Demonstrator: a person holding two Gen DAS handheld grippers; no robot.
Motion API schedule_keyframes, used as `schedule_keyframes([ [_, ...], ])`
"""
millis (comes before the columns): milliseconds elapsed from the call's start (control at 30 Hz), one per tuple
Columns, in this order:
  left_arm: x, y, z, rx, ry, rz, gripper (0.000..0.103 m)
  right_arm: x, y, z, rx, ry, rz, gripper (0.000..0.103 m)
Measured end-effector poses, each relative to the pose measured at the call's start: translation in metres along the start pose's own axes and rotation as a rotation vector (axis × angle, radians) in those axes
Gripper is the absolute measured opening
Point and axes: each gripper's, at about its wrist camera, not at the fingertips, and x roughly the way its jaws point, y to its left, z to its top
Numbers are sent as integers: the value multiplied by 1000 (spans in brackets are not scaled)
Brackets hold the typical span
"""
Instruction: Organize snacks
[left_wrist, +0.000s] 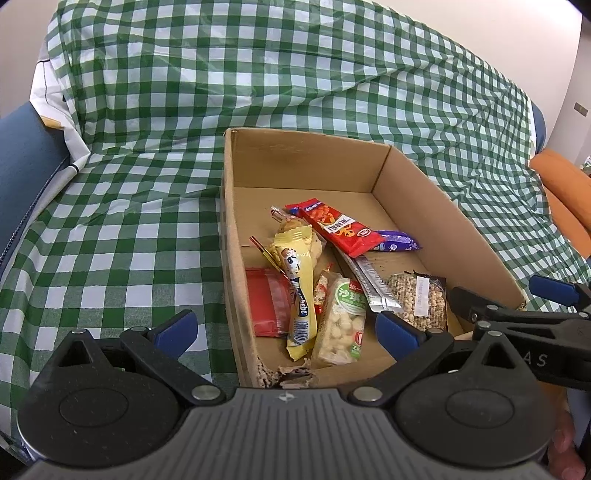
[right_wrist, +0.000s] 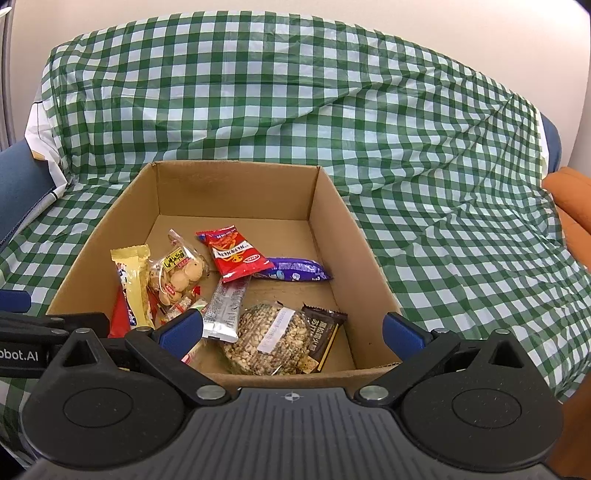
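Red pouch (left_wrist: 267, 306) partly hidden, label perhaps unreadable.

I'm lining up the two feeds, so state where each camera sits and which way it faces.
Left wrist: sits on the left tongs, looks forward and down at the box from its left side; own blue fingers open, right tongs at the right edge, fingertips low right.
Right wrist: sits on the right tongs, looks into the box head-on; own fingers open, left tongs at the left edge.
Shared: box, red packet, checked cloth.
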Motion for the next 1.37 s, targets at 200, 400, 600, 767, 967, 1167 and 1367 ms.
schedule_keyframes([
  [200, 0, 3, 1, -9, -1, 6, 103, 1, 2, 3, 16, 1, 3, 102],
  [400, 0, 6, 2, -14, -1, 8, 103, 2, 5, 4, 15, 2, 11, 102],
  [600, 0, 5, 2, -12, -1, 5, 103, 3, 2, 4, 23, 8, 13, 102],
  [767, -1, 4, 1, -9, -7, 5, 103, 3, 2, 4, 26, 10, 13, 102],
  [967, -1, 4, 2, -4, -15, 7, 103, 3, 2, 4, 29, 11, 15, 102],
  [1167, -2, 3, 2, -3, -22, 1, 103, 5, 4, 3, 34, 24, 17, 102],
  [1367, -2, 2, 3, -4, -28, -4, 103, 6, 3, 3, 44, 35, 22, 102],
])
